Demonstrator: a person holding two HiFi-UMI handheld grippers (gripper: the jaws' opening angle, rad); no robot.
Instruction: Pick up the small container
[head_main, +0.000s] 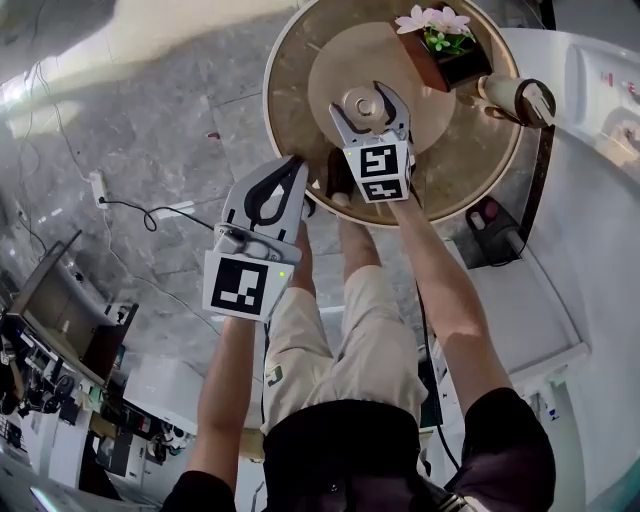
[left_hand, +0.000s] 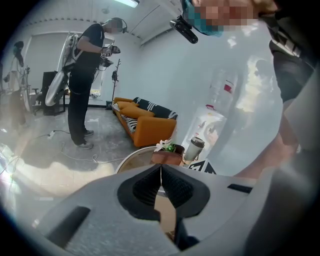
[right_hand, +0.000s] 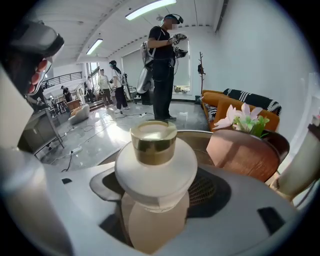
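The small container (head_main: 362, 104) sits on the round surface (head_main: 300, 70) between the right gripper (head_main: 361, 98)'s fingers (head_main: 396, 110) (flower pot (head_main: 447, 48) behind, tumbler (head_main: 516, 95) to the right).

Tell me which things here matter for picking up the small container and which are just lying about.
Job: small container; right gripper, jaws on it; round table under it.
Lying about: flower pot; tumbler; orange sofa; left gripper, shut and empty.

Small container (right_hand: 155, 167): squat round white body, wide shoulder, short gold cap with pale flat top. Upright, cap on. Stands on raised centre disc of round wooden table (head_main: 300, 100). Sits between jaws of right gripper (head_main: 365, 106), pads against its wide body, cap above them.
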